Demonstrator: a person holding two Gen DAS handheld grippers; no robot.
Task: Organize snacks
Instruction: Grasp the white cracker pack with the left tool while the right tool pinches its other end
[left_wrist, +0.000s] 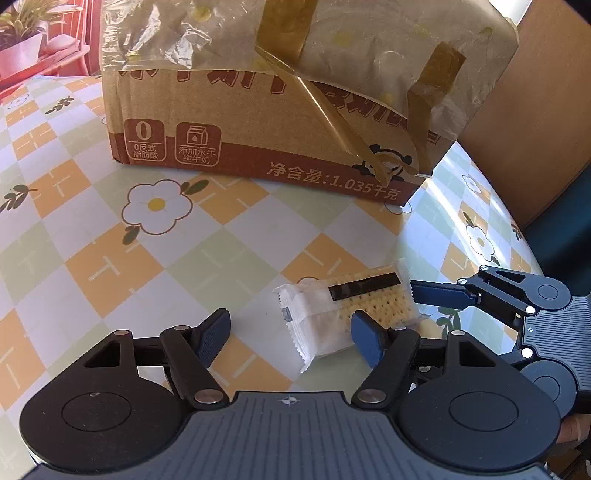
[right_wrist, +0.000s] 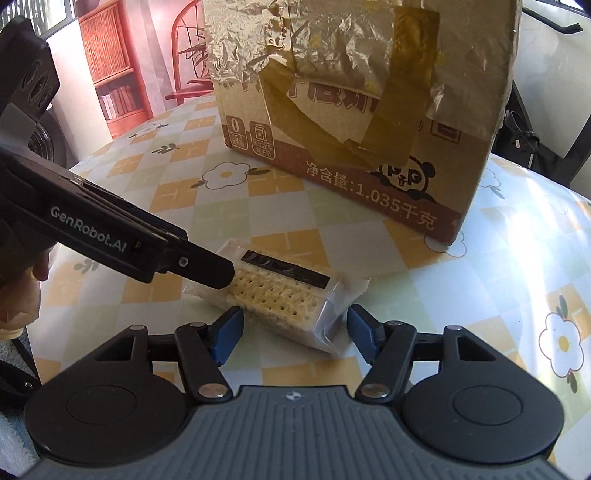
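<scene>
A round table (left_wrist: 110, 258) covered with a glossy cloth of orange, green and white checks with white flowers fills both views. On its far part stands a big brown cardboard box (left_wrist: 258, 140) with printed Chinese text and a panda drawing; crumpled clear plastic film and strips of yellowish tape (right_wrist: 388, 110) hang over its top and front. Near the table edge, in front of the box, lies a small cracker packet in clear and white wrapper with a black stripe (left_wrist: 347, 306), flat on the cloth. The left gripper (left_wrist: 291, 332) is low over the packet with its blue pads spread; the white end of the packet is between them, and one pad is at the packet's side, but I cannot tell if it touches. The right gripper (right_wrist: 293, 328) is also spread, its pads on both sides of the packet's clear end, not pressing it.
</scene>
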